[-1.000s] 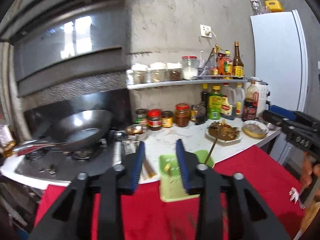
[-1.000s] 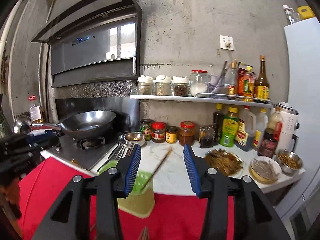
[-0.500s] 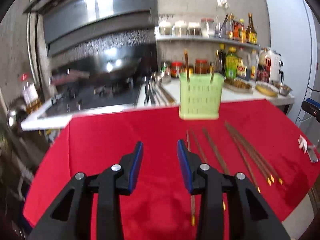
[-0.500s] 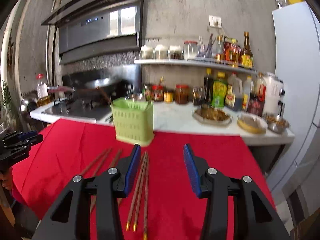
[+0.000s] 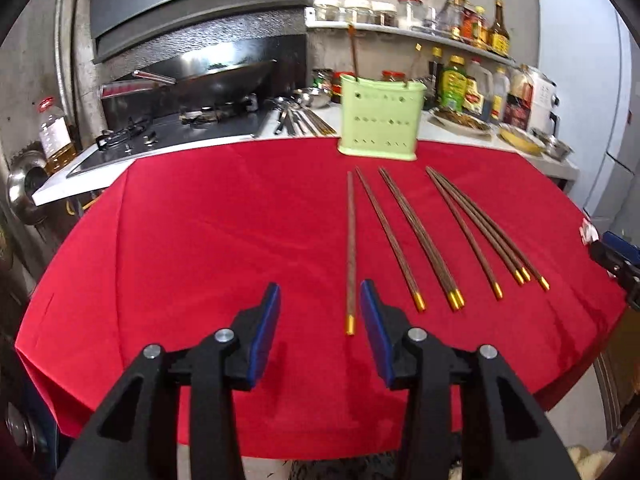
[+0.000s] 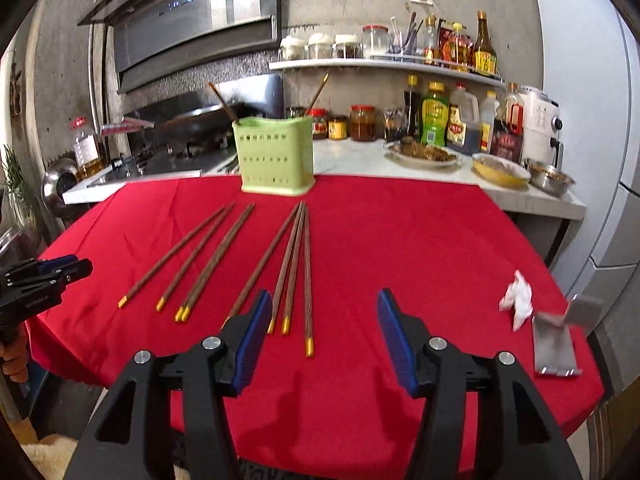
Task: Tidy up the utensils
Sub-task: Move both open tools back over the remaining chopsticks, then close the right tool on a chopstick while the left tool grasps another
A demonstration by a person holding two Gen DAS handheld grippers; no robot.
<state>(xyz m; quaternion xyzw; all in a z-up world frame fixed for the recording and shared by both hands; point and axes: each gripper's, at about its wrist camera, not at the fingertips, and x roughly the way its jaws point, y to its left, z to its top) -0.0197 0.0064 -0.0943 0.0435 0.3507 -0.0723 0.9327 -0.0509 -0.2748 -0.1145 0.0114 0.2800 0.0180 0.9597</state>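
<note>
Several brown chopsticks with gold tips (image 5: 416,236) lie fanned out on the red tablecloth (image 5: 208,240). Behind them a pale green utensil holder (image 5: 378,120) stands upright with two chopsticks sticking out of it. My left gripper (image 5: 320,312) hovers over the near end of the leftmost chopstick (image 5: 351,248); its jaws are opening and nothing is pressed between them. My right gripper (image 6: 324,320) is above the gold tip of the rightmost chopstick (image 6: 307,280); its jaws are opening too, and they grip nothing. The holder (image 6: 274,156) stands beyond the fan.
A crumpled tissue (image 6: 518,296) and a metal stand (image 6: 554,340) lie at the cloth's right edge. Behind the table are a stove with a wok (image 5: 208,80), a counter with food dishes (image 6: 424,154), jars and bottles, and a white fridge (image 6: 588,100).
Both grippers have come down and tilted from facing the counter and shelf to hovering low over the red cloth. The chopsticks now lie just ahead of the jaws, which stand wider.
</note>
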